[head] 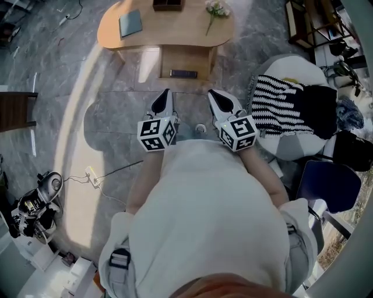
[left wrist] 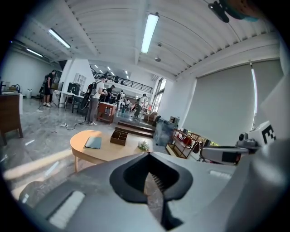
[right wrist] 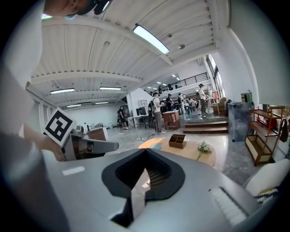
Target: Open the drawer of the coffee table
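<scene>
The oval wooden coffee table [head: 169, 32] stands ahead of me on the grey floor. Its light wood drawer [head: 186, 61] with a dark handle [head: 183, 74] shows under the front edge and appears to stick out toward me. My left gripper [head: 165, 99] and right gripper [head: 218, 99] are raised side by side before my chest, short of the table. Both are shut with nothing in them. In the left gripper view the shut jaws [left wrist: 152, 181] point over the table [left wrist: 104, 152]. The right gripper view has its jaws [right wrist: 145, 174] below the table [right wrist: 186, 152].
On the tabletop lie a blue-grey book [head: 130, 23], a brown box [head: 168, 4] and a sprig of flowers [head: 215, 10]. At the right are a white beanbag with a striped blanket [head: 285, 107] and a dark chair [head: 329, 186]. A power strip [head: 92, 176] lies left.
</scene>
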